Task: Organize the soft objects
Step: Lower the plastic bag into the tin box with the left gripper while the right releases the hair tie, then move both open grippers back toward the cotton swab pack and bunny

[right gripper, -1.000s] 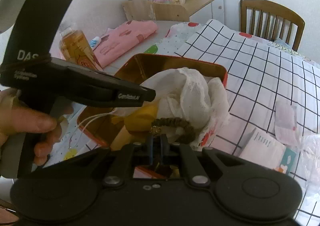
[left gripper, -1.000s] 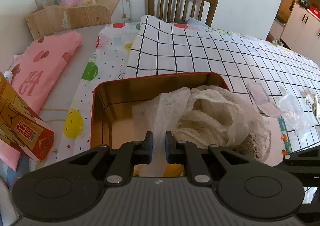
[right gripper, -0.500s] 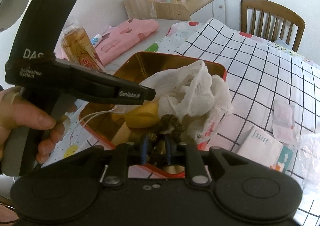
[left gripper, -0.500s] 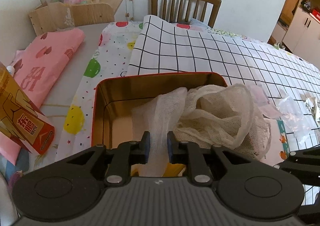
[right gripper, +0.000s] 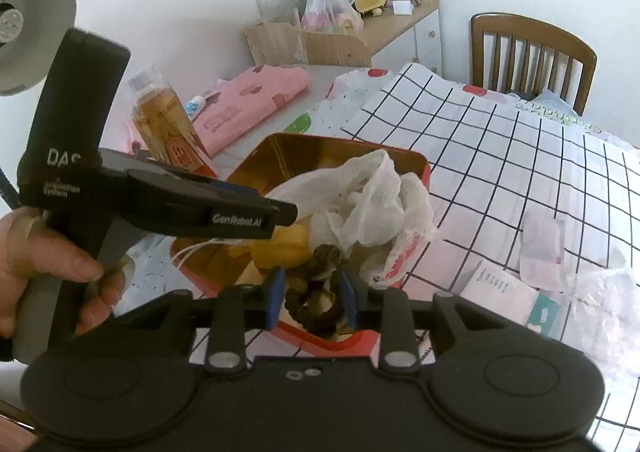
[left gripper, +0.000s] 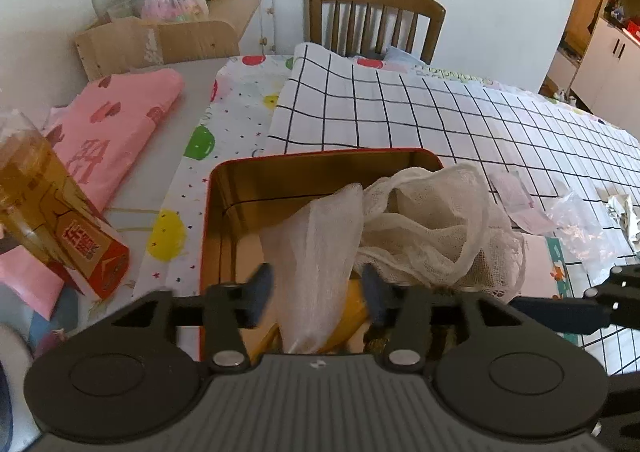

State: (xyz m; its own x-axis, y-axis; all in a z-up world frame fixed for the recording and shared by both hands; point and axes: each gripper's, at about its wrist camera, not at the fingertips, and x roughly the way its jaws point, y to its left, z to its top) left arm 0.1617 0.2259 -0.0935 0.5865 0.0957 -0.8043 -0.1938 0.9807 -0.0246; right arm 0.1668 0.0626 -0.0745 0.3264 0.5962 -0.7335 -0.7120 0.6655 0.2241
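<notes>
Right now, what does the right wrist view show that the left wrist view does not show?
Only the right wrist view shows the hand holding the left gripper's handle, the lamp, and the brown hair tie between the right gripper's opening jaws. Only the left wrist view shows the left gripper opening around the gauze cloth, pads apart from it. Both show the red tin, pink cloth and chair.

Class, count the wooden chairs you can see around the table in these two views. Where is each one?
1. A single wooden chair stands at the far end of the table, behind the checked cloth; the right wrist view shows the same chair. Others may stand out of frame.
</notes>
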